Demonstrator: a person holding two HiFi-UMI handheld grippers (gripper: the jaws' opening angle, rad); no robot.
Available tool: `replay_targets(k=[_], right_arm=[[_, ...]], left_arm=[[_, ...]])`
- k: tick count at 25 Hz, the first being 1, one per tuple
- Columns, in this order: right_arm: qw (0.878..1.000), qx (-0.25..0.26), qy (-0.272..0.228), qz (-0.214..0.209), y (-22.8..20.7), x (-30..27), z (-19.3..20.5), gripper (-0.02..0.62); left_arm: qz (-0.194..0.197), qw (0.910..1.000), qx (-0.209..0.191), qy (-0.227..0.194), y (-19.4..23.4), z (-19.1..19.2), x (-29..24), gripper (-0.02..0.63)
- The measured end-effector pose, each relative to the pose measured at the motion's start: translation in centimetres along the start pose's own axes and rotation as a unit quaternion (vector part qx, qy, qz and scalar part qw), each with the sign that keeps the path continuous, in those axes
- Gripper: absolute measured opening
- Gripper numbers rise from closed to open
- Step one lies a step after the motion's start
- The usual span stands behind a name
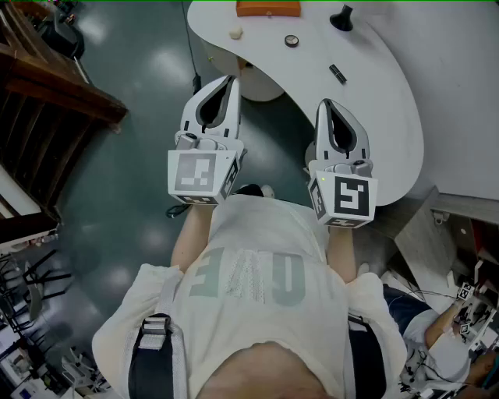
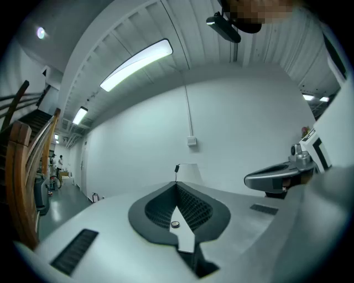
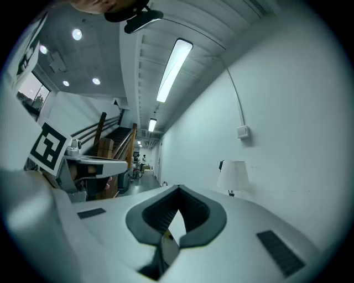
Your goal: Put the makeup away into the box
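Found both hands raised ahead of the chest, side by side and well apart, each holding its tool level. Pointed toward the white surface [image 1: 374,117]: left tongs [image 1: 228,79] and right tongs [image 1: 323,104]. Noted left tongs clenched, tips together, nothing between them. Noted right tongs likewise clenched and empty. Observed neither touching any item.

Located an orange box [image 1: 267,8] at the far edge of the surface, cut off by the frame; could not tell its contents. Recorded the makeup lying loose on the surface, outside the box: a small cream piece [image 1: 235,33], a round compact [image 1: 291,40], a black upright item [image 1: 341,17] and a slim dark stick [image 1: 337,74], nearest the right tongs.
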State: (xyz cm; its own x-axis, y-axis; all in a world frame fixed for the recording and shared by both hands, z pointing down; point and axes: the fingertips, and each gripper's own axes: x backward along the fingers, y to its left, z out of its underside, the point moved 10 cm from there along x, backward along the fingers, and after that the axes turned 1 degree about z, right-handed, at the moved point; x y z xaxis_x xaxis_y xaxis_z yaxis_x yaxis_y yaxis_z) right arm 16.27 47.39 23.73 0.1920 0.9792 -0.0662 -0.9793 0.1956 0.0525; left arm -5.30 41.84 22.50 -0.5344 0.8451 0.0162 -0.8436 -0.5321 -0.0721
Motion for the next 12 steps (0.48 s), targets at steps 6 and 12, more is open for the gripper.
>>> replay_targets(k=[6,12], right_arm=[[1.000,0.010,0.000,-0.012,-0.6,0.2,0.2,0.005],[0.999,0.004,0.006,-0.032,-1.0,-0.6,0.7,0.005]], left_arm=[[-0.007,1.0000,0.005,-0.001,-0.5,0.0,0.2,0.006],[-0.012,0.9999,-0.008,0.000,-0.8,-0.3,0.5,0.006]])
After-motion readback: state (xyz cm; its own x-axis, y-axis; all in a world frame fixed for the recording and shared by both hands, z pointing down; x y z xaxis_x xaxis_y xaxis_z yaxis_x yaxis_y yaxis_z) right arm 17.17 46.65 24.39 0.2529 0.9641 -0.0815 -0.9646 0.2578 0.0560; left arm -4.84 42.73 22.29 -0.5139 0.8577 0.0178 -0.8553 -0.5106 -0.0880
